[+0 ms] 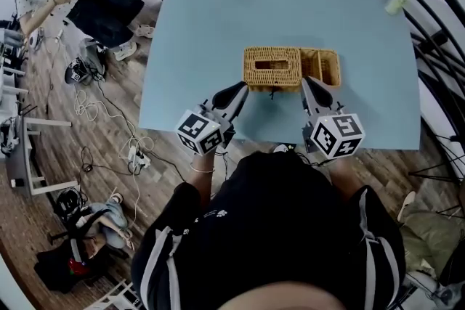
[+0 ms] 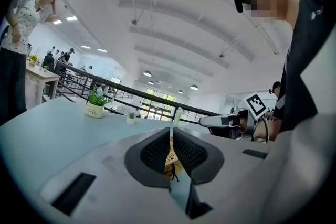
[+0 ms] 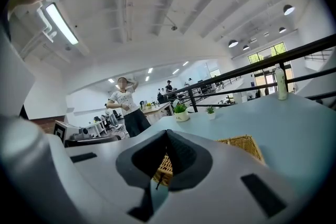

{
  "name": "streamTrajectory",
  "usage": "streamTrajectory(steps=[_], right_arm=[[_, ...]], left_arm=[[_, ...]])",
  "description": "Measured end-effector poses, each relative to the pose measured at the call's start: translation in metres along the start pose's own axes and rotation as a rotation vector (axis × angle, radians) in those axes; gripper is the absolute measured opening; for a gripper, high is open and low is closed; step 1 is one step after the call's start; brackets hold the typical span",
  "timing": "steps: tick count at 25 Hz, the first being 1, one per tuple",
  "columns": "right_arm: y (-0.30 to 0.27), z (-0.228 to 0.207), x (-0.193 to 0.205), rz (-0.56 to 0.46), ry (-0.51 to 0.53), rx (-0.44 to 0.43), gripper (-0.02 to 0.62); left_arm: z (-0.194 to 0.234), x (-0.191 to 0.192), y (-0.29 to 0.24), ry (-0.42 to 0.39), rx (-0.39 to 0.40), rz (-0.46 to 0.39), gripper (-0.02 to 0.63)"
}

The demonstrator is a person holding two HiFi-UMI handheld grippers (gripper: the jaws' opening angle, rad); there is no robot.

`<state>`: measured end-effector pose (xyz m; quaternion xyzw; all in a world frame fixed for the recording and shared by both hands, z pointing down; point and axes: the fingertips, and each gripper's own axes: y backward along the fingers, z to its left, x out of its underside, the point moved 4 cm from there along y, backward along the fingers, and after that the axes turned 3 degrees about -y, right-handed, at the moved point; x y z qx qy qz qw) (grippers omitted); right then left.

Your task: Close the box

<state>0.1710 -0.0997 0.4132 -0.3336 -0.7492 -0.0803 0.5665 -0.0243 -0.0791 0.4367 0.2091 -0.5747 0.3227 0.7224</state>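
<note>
Judging from above, your box (image 1: 258, 73) isn't closed yet. Its right-hand section looks open, so the closing itself is still to do. The box sits on the blue table (image 1: 196, 47), just ahead of both tools. Your left gripper (image 1: 240, 89) has its jaws pressed together on nothing, with the tip near the box's front left corner. Your right gripper (image 1: 306, 83) is likewise closed and empty, its tip just beside the front edge.
</note>
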Motion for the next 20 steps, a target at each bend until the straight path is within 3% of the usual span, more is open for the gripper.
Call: streamTrajectory(steps=[20], right_arm=[[-0.0008,-0.0042,0.0015,0.020,-0.014,-0.017,0.000]], left_arm=[[0.0000,0.0016,-0.0048,0.011,-0.022,0.009,0.028]])
